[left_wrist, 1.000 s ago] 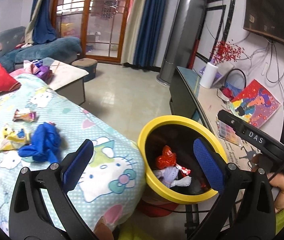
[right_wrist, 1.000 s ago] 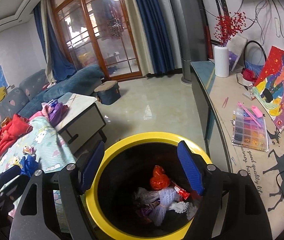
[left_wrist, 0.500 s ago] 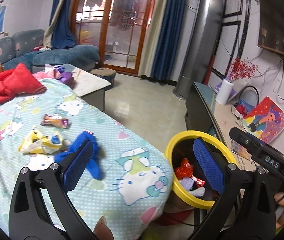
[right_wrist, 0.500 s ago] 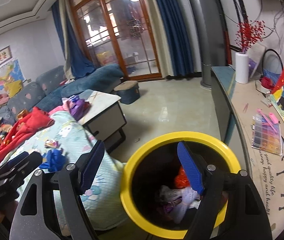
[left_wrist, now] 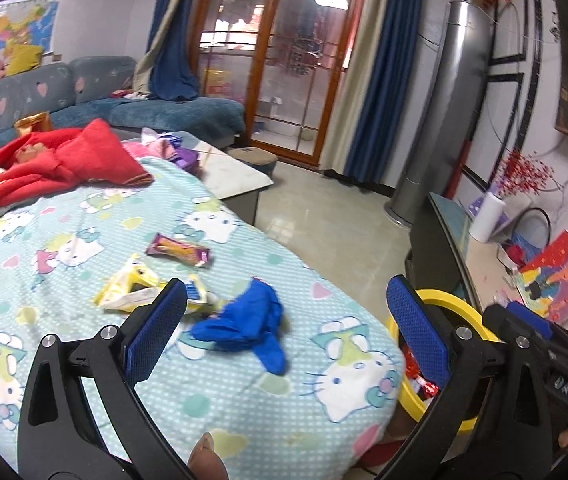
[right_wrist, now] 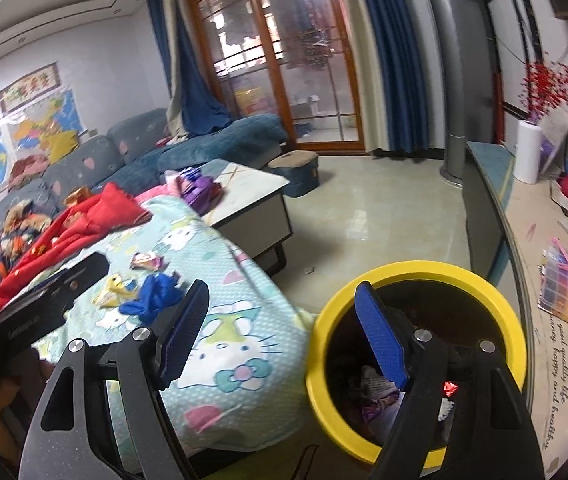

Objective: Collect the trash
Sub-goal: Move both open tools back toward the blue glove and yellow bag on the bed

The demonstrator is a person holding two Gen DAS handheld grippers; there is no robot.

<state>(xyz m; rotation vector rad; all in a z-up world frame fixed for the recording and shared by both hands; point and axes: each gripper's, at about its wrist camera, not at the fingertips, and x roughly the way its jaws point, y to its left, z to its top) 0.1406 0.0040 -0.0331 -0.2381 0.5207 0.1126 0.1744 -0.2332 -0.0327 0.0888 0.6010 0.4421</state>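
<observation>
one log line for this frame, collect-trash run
phase: between pickups | left gripper: open, empty | right gripper: open, empty | on blanket: blue glove, yellow wrapper, purple wrapper | yellow bin: holds trash

On the bed (left_wrist: pixel 244 408), covered with a cat-print blanket, lie 3 loose pieces of trash: 1 crumpled blue glove (left_wrist: pixel 252 322), 1 yellow wrapper (left_wrist: pixel 132 292) and 1 purple snack wrapper (left_wrist: pixel 178 250). 1 red garment (left_wrist: pixel 64 160) lies at the far end of the bed. 1 yellow-rimmed bin (right_wrist: pixel 416 276) stands beside the bed, with several scraps inside, too jumbled to count. 2 grippers show: the left gripper (left_wrist: pixel 284 336) and the right gripper (right_wrist: pixel 280 336). On the counter (right_wrist: pixel 524 248) stand 1 white vase (right_wrist: pixel 529 152) and 1 bead tray (right_wrist: pixel 564 292).
</observation>
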